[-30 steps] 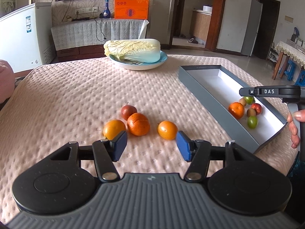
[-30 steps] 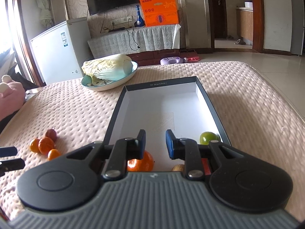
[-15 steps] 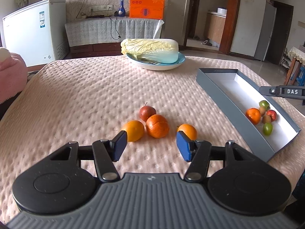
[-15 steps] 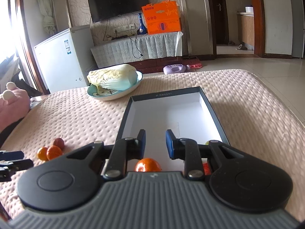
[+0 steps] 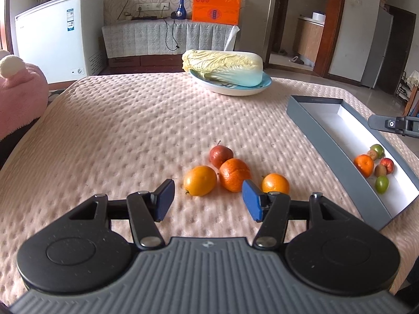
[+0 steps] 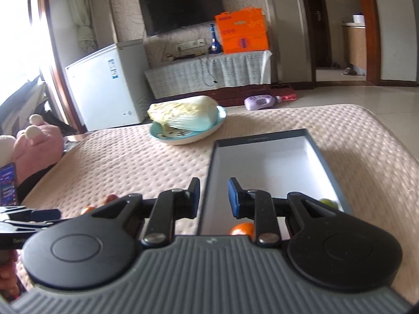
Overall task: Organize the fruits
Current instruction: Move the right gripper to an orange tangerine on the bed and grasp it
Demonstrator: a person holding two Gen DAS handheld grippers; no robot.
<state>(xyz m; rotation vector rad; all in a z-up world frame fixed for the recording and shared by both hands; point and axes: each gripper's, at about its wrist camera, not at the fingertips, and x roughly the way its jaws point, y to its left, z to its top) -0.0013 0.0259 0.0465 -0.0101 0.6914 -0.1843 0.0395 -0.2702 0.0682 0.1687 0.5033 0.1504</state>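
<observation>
In the left wrist view my left gripper is open and empty, low over the cloth just short of the loose fruit. In front of it lie a yellow-orange citrus, a darker orange, a small orange behind the right finger, and a red fruit. The grey box at the right holds several small fruits, among them an orange and a green one. My right gripper is open and empty above the box's left wall.
A blue plate with a napa cabbage stands at the far side of the pink cloth. A pink plush toy lies at the left edge. A white freezer and a covered cabinet stand behind.
My left gripper has shifted left, so the fruit now sits more between and right of its fingers. My right gripper has risen and swung left, from over the box interior to its left wall.
</observation>
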